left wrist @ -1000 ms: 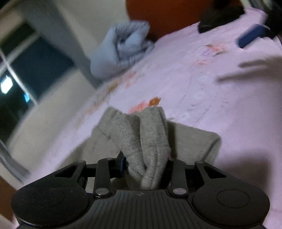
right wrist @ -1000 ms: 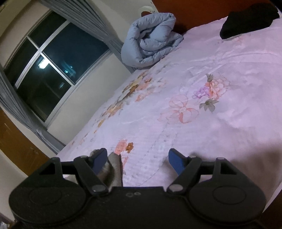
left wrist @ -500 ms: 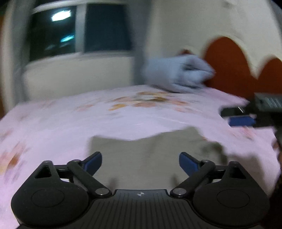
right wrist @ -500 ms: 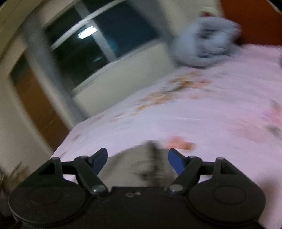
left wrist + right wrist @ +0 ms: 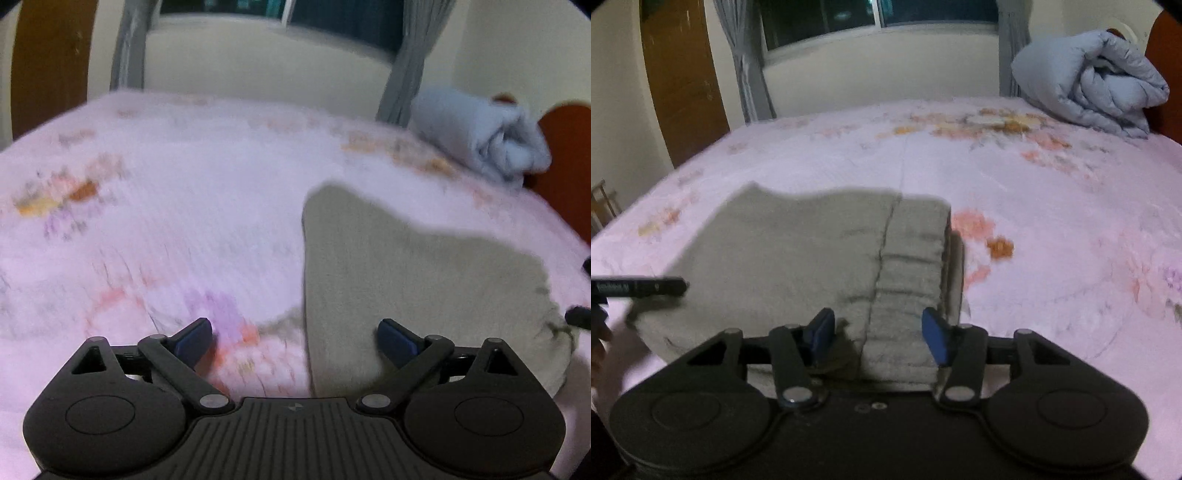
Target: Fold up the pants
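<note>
The grey pants [image 5: 798, 258] lie folded on the bed [image 5: 1052, 206], near its front edge, with the ribbed waistband [image 5: 908, 280] at their right end in the right wrist view.

The right gripper [image 5: 879, 332] hovers low over that waistband. Its jaws have just been closing and stand partly apart, with the band between them; I cannot tell whether the blue pads press on the cloth.

The left gripper [image 5: 293, 338] sits at the pants' other end, jaws wide apart and holding nothing. The left edge of the pants [image 5: 406, 280] runs between its tips, with bare flowered sheet under the left tip. This view is blurred.

A dark bar [image 5: 639, 287], probably part of the left gripper, reaches in from the left over the pants.

At the far right corner of the bed a rolled blue quilt [image 5: 1093, 85] rests against a red-brown headboard [image 5: 569, 162]. Behind the bed are a dark window [image 5: 879, 18], grey curtains [image 5: 746, 70] and a wooden door [image 5: 679, 74]. Nothing lies between the grippers and the pants.
</note>
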`<state>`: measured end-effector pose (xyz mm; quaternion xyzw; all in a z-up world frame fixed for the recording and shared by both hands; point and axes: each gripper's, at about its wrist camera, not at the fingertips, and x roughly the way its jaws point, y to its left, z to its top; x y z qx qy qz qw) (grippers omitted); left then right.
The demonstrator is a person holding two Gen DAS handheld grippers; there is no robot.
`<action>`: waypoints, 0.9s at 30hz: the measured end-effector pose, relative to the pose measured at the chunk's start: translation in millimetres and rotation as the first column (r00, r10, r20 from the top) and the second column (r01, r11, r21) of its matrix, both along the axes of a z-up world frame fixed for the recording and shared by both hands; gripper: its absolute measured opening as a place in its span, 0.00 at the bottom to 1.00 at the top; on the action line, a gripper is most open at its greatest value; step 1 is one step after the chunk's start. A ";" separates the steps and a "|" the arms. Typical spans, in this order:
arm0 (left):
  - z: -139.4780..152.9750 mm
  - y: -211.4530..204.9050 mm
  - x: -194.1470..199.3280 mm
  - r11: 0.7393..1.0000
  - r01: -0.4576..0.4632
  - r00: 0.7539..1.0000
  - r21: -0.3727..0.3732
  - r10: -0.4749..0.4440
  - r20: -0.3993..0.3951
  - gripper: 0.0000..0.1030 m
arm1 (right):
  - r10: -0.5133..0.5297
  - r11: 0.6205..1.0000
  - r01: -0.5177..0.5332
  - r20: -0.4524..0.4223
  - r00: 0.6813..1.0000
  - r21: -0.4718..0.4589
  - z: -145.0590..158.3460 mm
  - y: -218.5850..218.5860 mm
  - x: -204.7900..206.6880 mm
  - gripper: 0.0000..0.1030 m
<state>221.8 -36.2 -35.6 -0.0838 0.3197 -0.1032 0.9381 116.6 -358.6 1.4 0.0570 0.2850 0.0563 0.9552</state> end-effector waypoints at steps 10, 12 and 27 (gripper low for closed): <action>8.4 19.0 -32.4 0.995 -0.001 1.000 -0.101 0.000 -0.010 0.93 | 0.153 0.988 -0.153 -0.022 0.988 0.011 -6.4 27.0 3.0 0.50; -0.4 10.9 -34.9 1.000 0.021 0.998 -0.014 -0.022 -0.055 0.93 | 0.122 0.987 -0.125 -0.039 0.992 -0.098 -22.4 28.4 -6.8 0.50; 36.0 -5.9 100.9 0.990 0.042 0.996 -0.134 -0.052 -0.071 0.93 | 0.148 0.973 -0.135 -0.057 0.987 0.185 23.1 -14.7 102.9 0.56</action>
